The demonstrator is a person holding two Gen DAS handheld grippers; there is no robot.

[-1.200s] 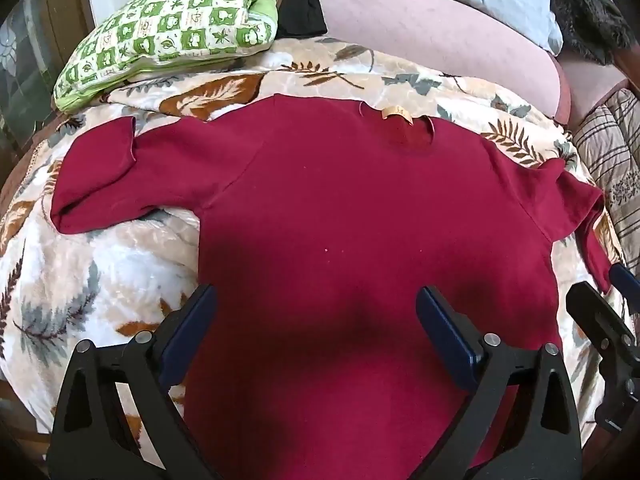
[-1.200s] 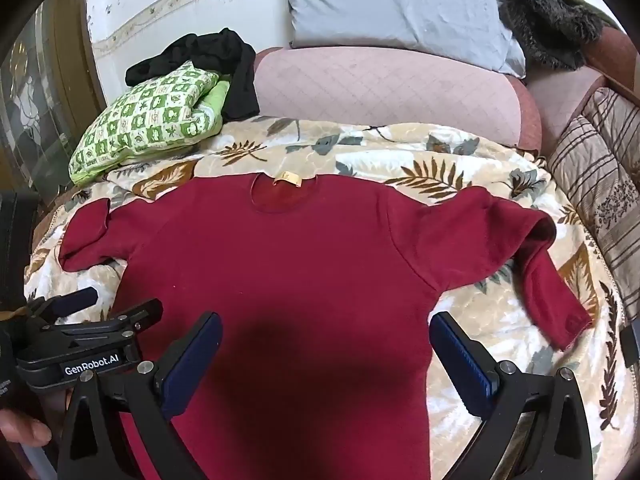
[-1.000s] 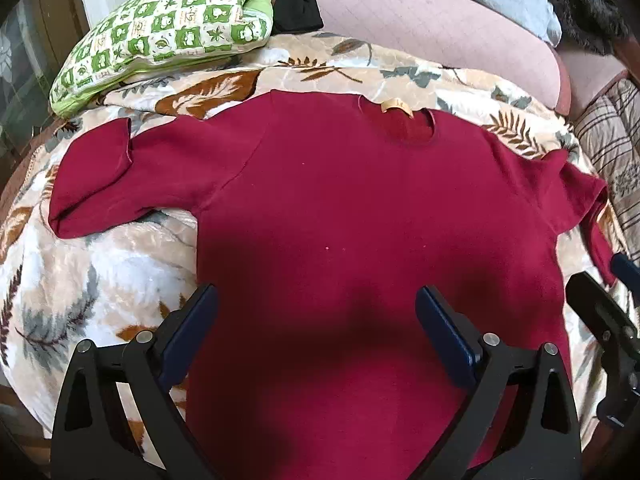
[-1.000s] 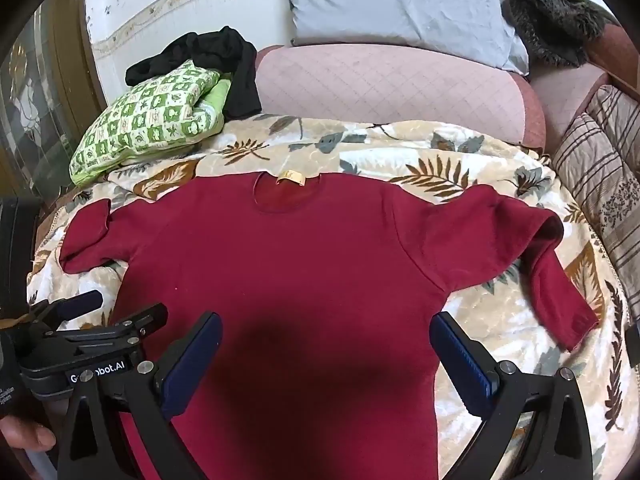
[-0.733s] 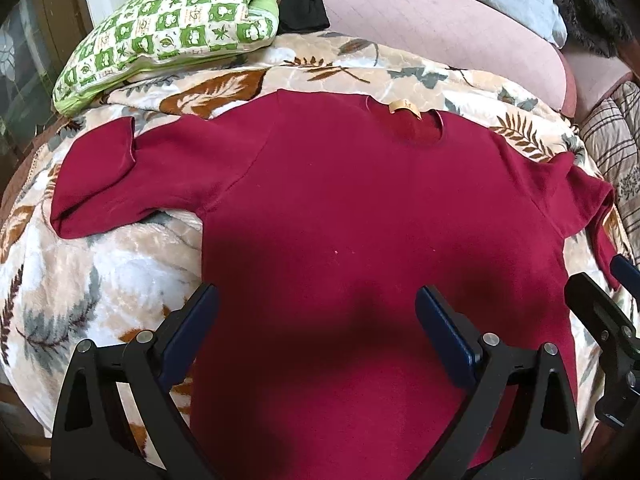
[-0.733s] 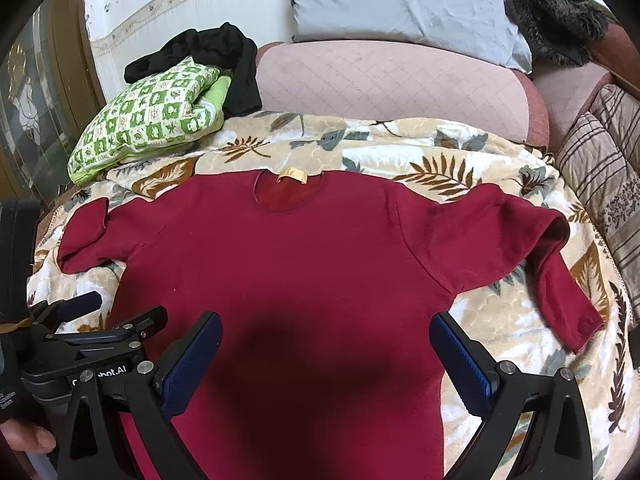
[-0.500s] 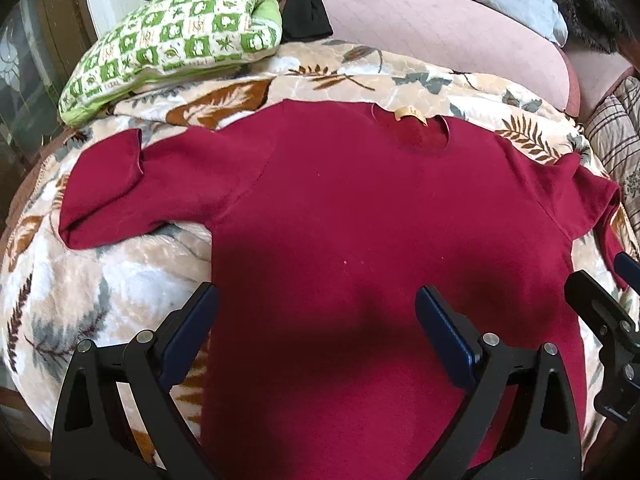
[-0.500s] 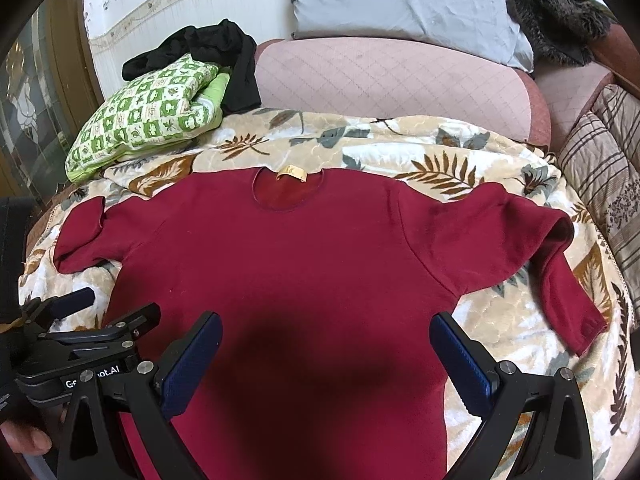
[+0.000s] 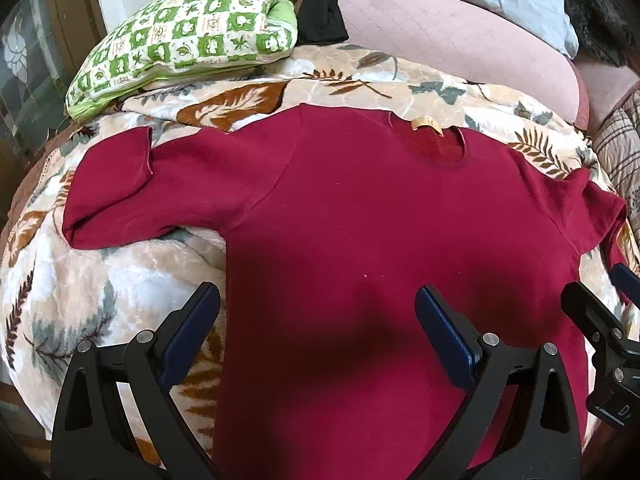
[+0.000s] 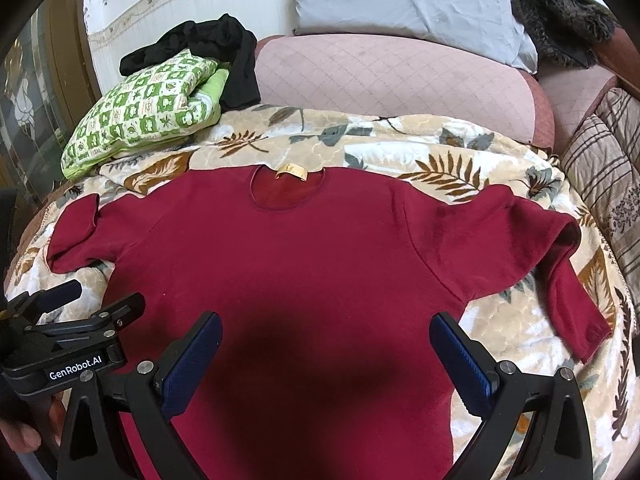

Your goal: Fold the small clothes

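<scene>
Both tongs (image 9: 316, 322) (image 10: 326, 350) still hover open, nearer the red shirt (image 10: 304, 264)

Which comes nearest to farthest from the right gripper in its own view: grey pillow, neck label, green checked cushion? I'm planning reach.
1. Neck label, straight ahead at the red shirt's collar.
2. Green checked cushion, far left.
3. Grey pillow, at the back, upper right.

The right gripper hovers open.
</scene>
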